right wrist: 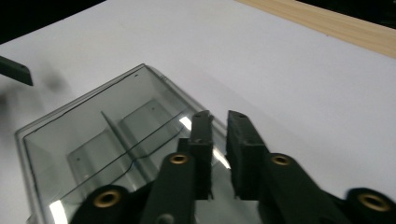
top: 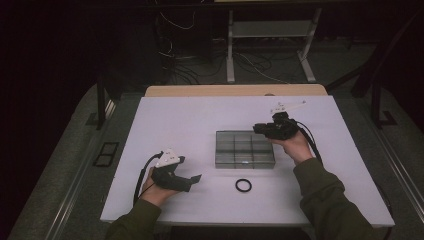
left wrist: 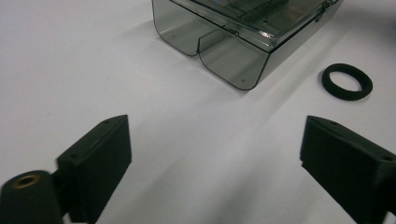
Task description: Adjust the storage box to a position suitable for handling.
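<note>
plenty of bare white table [top: 175,125] all round, with the wooden strip [top: 235,90] along the far edge and dark floor past the sides. the clear smoky compartment box [top: 244,149] sits mid-table, lid closed, dividers showing through, rounded corners. a black ring [top: 243,185] lies flat just in front of it toward the near edge, not touching it. left gripper [top: 192,180] is low over the table near the front left, jaws spread wide with nothing between them, box and ring ahead of it. right gripper [top: 259,129] hangs over the box's far right corner, jaws nearly together with a thin gap, gripping nothing.
</note>
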Motion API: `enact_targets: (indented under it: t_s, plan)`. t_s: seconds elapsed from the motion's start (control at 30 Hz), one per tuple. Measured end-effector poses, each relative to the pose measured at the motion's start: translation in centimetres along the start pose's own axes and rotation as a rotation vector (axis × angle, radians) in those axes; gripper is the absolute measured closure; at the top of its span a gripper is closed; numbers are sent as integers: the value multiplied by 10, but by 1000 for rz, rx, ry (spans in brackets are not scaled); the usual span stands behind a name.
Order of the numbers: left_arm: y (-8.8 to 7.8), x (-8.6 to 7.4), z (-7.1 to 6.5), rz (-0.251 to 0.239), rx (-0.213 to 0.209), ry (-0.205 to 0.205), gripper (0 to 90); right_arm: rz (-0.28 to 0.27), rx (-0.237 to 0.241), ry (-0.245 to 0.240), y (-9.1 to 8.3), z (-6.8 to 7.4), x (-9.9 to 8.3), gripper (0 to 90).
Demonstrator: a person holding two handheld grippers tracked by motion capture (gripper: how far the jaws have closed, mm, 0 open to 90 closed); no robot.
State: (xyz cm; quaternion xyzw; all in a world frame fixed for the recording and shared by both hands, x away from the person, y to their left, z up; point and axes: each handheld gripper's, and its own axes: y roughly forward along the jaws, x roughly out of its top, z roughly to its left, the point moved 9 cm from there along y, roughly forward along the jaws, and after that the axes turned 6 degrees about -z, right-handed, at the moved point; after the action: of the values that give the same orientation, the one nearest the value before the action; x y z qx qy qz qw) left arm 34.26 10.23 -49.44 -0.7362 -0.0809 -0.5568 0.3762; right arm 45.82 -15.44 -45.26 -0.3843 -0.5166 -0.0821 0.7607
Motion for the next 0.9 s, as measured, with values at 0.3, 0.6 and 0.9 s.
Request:
enact_targets:
  t_s: [0.3, 0.6, 0.9]
  plan:
    - [2, -2, -1, 22, 12, -8, 0, 95, 7, 15, 38, -8, 6, 894]
    - [3, -3, -2, 28, 5, -6, 0, 157, 0, 15, 55, -7, 4, 895]
    - [2, -3, -2, 28, 1, -8, 0, 197, -9, -4, 61, -6, 5, 896]
